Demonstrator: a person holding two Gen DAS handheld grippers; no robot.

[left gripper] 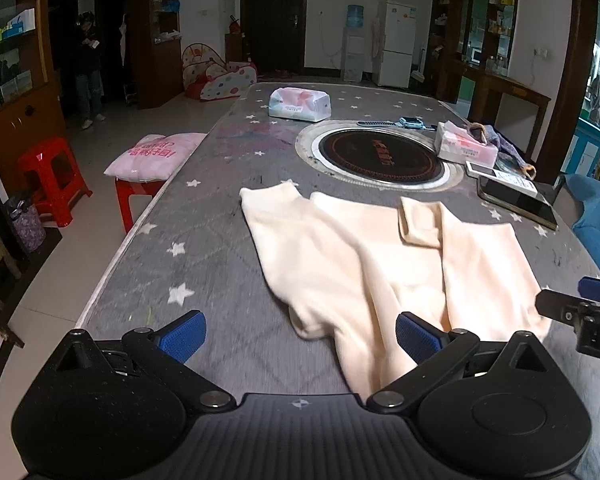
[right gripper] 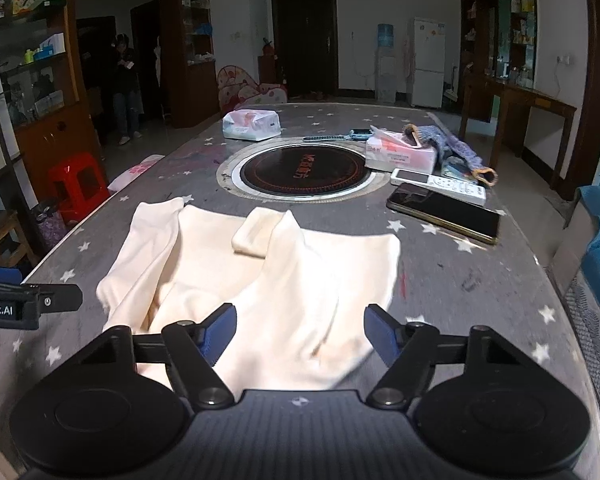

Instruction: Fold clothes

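Note:
A cream turtleneck top (left gripper: 364, 256) lies partly folded on the grey star-patterned table (left gripper: 204, 240), its collar (left gripper: 420, 220) pointing away from me. It also shows in the right wrist view (right gripper: 260, 280). My left gripper (left gripper: 300, 336) is open above the garment's near left hem, holding nothing. My right gripper (right gripper: 300, 332) is open above the near hem, holding nothing. The right gripper shows at the right edge of the left wrist view (left gripper: 580, 312); the left gripper shows at the left edge of the right wrist view (right gripper: 20, 300).
A round inset hotplate (left gripper: 380, 156) sits beyond the garment. A phone (right gripper: 444, 212), a remote (right gripper: 440, 186), tissue packs (right gripper: 400, 152) (right gripper: 252, 124), a watch (right gripper: 340, 136) and a knitted piece (right gripper: 452, 144) lie on the far table. Red stools (left gripper: 52, 176) stand left.

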